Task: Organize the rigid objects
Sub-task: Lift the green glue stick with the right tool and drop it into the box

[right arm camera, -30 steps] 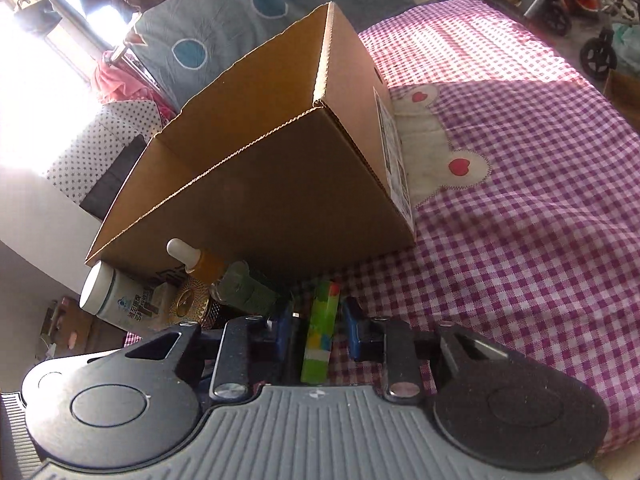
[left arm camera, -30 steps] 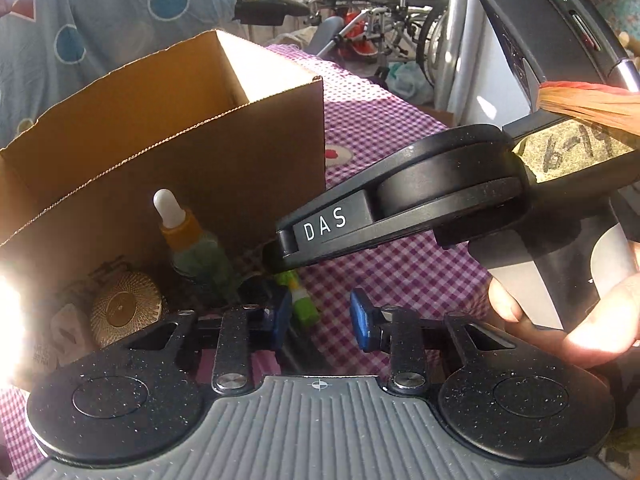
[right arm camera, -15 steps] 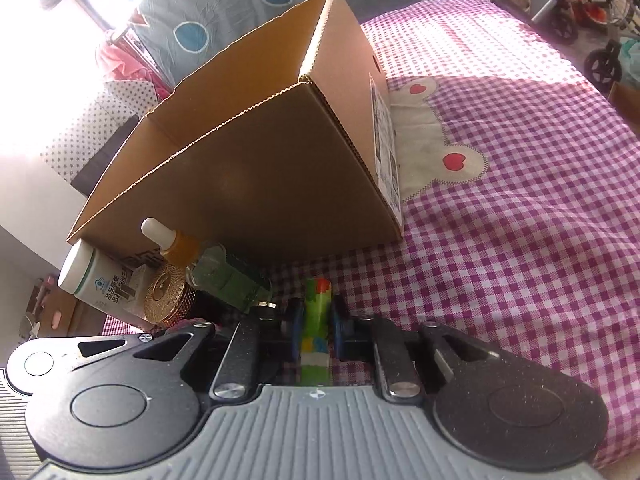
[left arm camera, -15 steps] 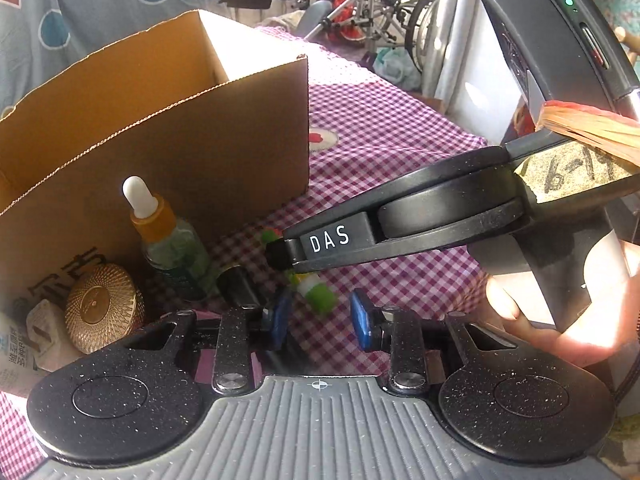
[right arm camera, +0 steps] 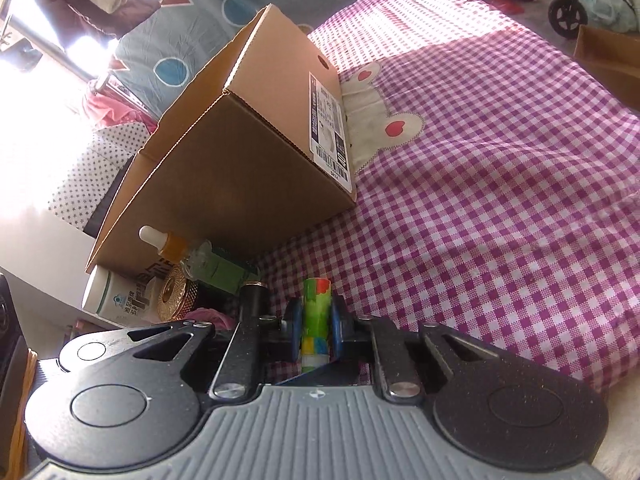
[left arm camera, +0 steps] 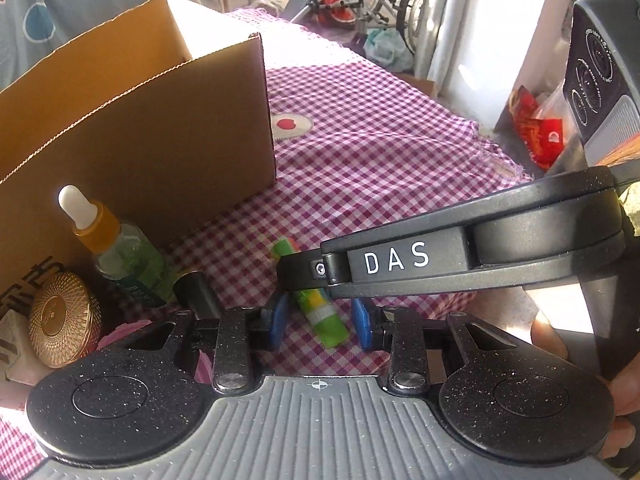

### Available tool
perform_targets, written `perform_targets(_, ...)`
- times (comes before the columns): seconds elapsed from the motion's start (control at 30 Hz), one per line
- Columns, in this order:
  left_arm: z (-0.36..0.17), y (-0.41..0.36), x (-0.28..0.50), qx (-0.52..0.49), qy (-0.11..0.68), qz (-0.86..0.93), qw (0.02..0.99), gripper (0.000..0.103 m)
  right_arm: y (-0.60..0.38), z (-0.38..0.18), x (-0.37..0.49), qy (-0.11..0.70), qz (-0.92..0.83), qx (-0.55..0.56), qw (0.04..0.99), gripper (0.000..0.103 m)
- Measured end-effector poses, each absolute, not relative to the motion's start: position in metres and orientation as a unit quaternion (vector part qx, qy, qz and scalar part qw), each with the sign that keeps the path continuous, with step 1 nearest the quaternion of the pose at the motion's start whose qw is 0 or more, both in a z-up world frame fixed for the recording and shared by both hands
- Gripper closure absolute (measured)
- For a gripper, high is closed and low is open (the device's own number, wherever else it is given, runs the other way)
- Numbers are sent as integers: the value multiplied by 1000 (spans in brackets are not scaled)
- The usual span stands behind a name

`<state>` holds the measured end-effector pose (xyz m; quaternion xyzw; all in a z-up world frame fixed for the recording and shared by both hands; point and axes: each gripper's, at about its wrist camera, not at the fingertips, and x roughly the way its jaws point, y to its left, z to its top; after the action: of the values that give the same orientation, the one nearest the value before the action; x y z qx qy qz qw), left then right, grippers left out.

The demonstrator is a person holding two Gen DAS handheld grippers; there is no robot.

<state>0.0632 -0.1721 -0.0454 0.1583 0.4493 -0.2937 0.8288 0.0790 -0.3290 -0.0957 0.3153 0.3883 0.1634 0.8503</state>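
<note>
1. Two grippers are over a bed with a purple check cloth. My right gripper has its blue pads pinching a green stick. The stick lies on the cloth and points away from me.
2. My left gripper has its blue pads a small way apart. They pinch nothing. The stick lies on the cloth beyond the gap.
3. A brown box stands right past the stick, open at the top. Its near wall is close, so there is little room straight ahead.
4. To the right of the box the cloth is bare and wide. That side has lots of room. The cloth drops off at its far right edge.
5. To the left of the stick the things are packed tight. A dropper bottle leans on the box. A gold round case and a black tube sit just beside it.
6. Only the right view shows a white jar lying by the box, and the label on the box side.
7. Only the left view shows the right gripper from outside. Its black arm marked DAS crosses over the stick. A hand holds it at the right edge.
</note>
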Motion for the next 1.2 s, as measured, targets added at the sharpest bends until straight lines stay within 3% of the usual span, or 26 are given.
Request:
perform_targets(0.7, -41, -182, 57, 166, 432, -289, 838, 77, -342, -97, 67, 366, 164, 350, 847, 86)
perform_targets(1.2, -7, -171, 44, 147, 383, -300, 861, 77, -339, -51, 46, 320, 162, 338, 870, 86)
